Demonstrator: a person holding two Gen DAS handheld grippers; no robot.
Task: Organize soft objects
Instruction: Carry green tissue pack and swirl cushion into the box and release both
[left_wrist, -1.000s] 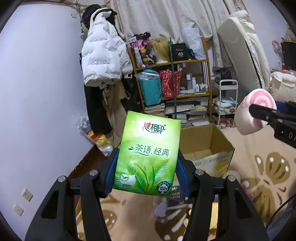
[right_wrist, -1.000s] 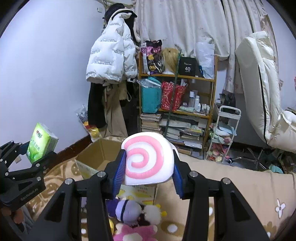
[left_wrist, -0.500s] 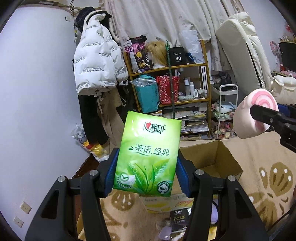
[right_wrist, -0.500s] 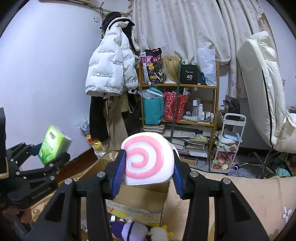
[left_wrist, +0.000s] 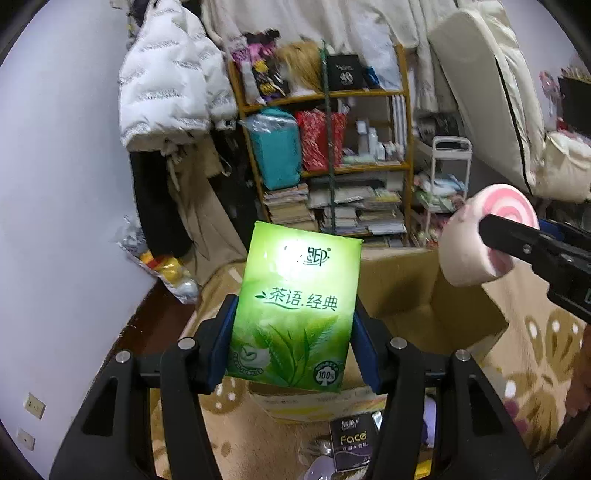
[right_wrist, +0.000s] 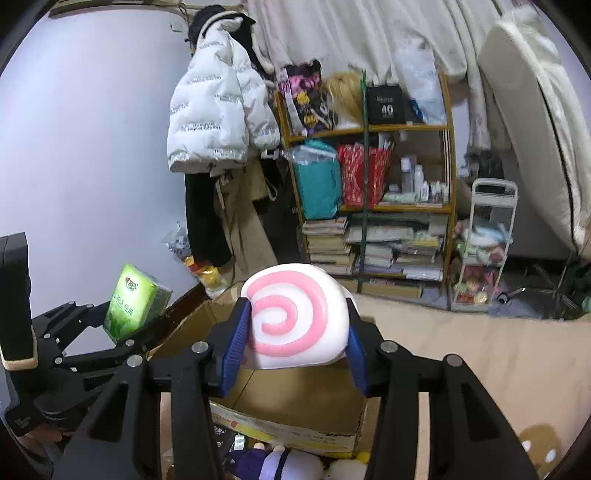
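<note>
My left gripper (left_wrist: 293, 341) is shut on a green tissue pack (left_wrist: 297, 314) and holds it upright above the near edge of an open cardboard box (left_wrist: 424, 295). My right gripper (right_wrist: 293, 339) is shut on a pink-and-white spiral plush roll (right_wrist: 295, 321), held over the same box (right_wrist: 295, 402). The roll shows at the right in the left wrist view (left_wrist: 480, 236). The tissue pack shows at the left in the right wrist view (right_wrist: 135, 299).
A black "Face" tissue pack (left_wrist: 352, 443) and plush toys (right_wrist: 280, 461) lie on the patterned rug in front of the box. A cluttered shelf (right_wrist: 373, 184), a hanging white jacket (right_wrist: 218, 110), a small cart (right_wrist: 484, 243) and an upright mattress (right_wrist: 535, 129) stand behind.
Both grippers have moved forward and closer to the box with their loads. The box now sits directly under both held things.
</note>
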